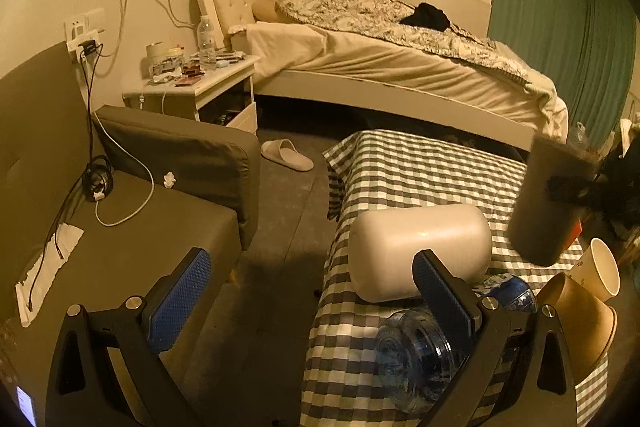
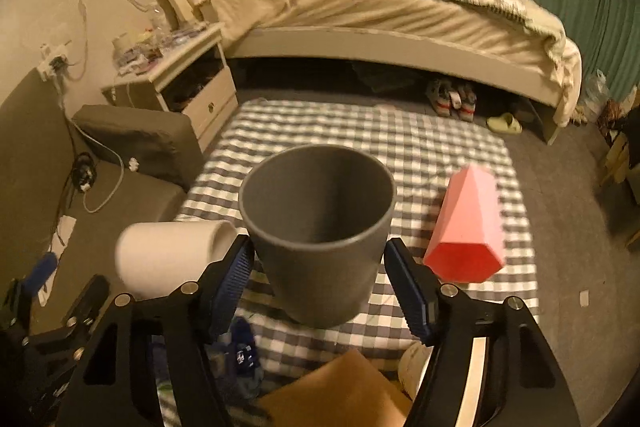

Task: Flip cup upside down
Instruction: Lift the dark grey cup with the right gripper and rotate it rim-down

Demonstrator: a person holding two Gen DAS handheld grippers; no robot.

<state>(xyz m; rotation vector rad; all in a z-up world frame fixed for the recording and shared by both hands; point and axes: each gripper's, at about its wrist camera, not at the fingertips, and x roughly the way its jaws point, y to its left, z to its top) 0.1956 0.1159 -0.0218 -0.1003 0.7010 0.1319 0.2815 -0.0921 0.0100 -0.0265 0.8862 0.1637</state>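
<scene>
Unmade bed [image 1: 400, 55], cluttered nightstand [image 1: 200, 83], teal curtain [image 1: 560, 27]

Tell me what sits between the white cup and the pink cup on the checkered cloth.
In the right wrist view, the grey cup sits between the white cup and the pink cup, flanked by the right gripper fingers.

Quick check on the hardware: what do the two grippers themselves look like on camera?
Both match. The left gripper and right gripper have black angular frames with triangular cutouts and silver round bolts. Their fingers carry flat blue ribbed pads. No cables, markings or sleeves are visible.
</scene>
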